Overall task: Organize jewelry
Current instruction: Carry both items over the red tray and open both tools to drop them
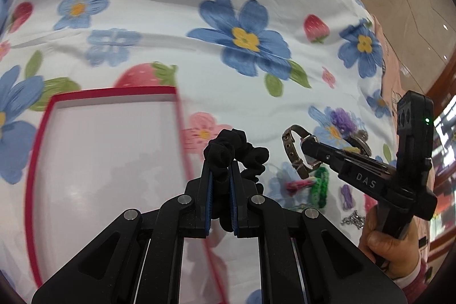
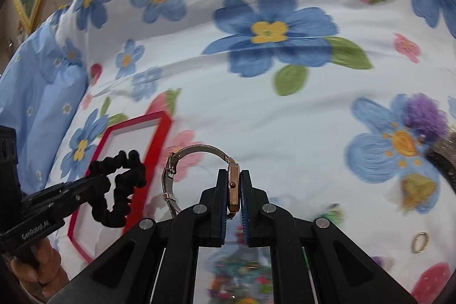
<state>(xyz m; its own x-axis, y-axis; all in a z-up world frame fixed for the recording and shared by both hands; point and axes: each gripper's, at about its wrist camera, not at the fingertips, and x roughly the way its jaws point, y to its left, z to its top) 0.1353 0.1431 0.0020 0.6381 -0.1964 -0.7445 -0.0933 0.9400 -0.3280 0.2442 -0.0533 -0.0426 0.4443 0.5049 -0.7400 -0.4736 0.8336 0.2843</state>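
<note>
My left gripper [image 1: 221, 161] is shut on a black scrunchie [image 1: 245, 150], held in the air just right of a red-rimmed white box [image 1: 51, 116]. My right gripper [image 2: 233, 175] is shut on the rose-gold case of a wristwatch [image 2: 233, 184], whose metal mesh band [image 2: 196, 147] loops out to the left. In the left wrist view the right gripper [image 1: 306, 144] comes in from the right with the watch [image 1: 290, 150]. The right wrist view shows the left gripper [image 2: 97, 181] at the lower left, carrying the scrunchie [image 2: 122, 190] over the box [image 2: 159, 133].
A floral bedsheet [image 1: 228, 81] covers the surface. On it lie a purple fluffy hair tie [image 1: 342, 118], a green beaded band [image 1: 320, 187], a silver chain [image 1: 353, 220], a gold ring [image 2: 420, 242] and a blurred pile of colourful beads [image 2: 242, 275]. A hand [image 1: 387, 244] grips the right tool.
</note>
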